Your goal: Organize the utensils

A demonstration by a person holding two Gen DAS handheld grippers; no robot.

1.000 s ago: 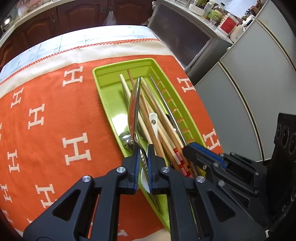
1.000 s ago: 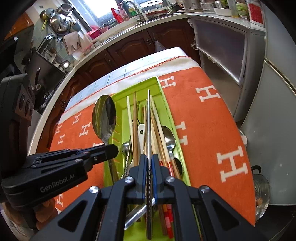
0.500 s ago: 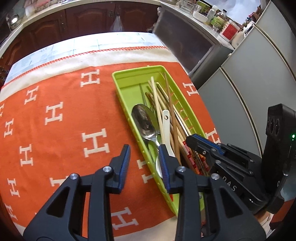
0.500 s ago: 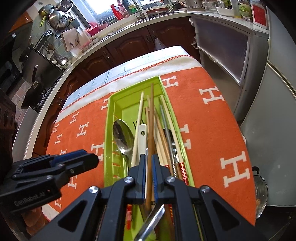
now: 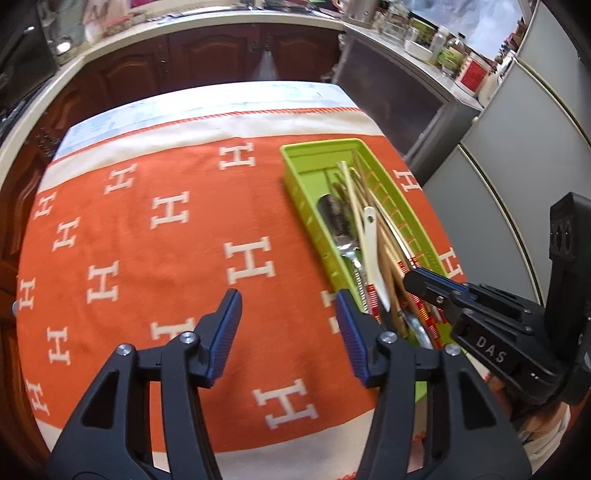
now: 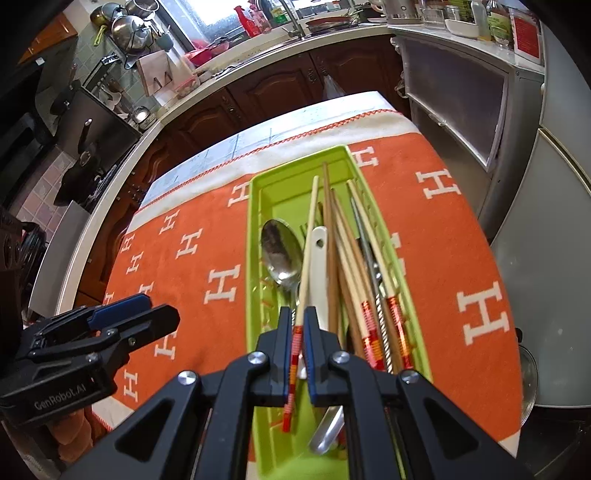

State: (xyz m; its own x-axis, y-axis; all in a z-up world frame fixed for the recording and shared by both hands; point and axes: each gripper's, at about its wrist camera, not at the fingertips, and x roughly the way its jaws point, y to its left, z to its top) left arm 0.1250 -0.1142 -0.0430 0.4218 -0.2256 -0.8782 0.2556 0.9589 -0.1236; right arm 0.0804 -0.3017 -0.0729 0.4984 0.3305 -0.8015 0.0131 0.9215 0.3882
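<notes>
Left gripper (image 5: 288, 325) over orange H-patterned cloth (image 5: 166, 258), jaws just opening, nothing between. Right gripper (image 6: 295, 332) clamped on pale wooden chopstick (image 6: 308, 251) above lime-green plastic utensil tray (image 6: 255, 229).

Both grippers are black plastic with silver screws and ribbed blue pads (image 5: 225, 332); one body reads "DAS", the other "GenRobot.AI".

Dark wood cabinets (image 6: 258, 92), bright window (image 6: 221, 14), perhaps fridge (image 5: 517, 155)

A home kitchen is shown: pots (image 6: 127, 26) are hung at eleven o'clock, a sink tap (image 6: 288, 16) at twelve, dark wooden cabinets (image 6: 280, 86) beneath
</notes>
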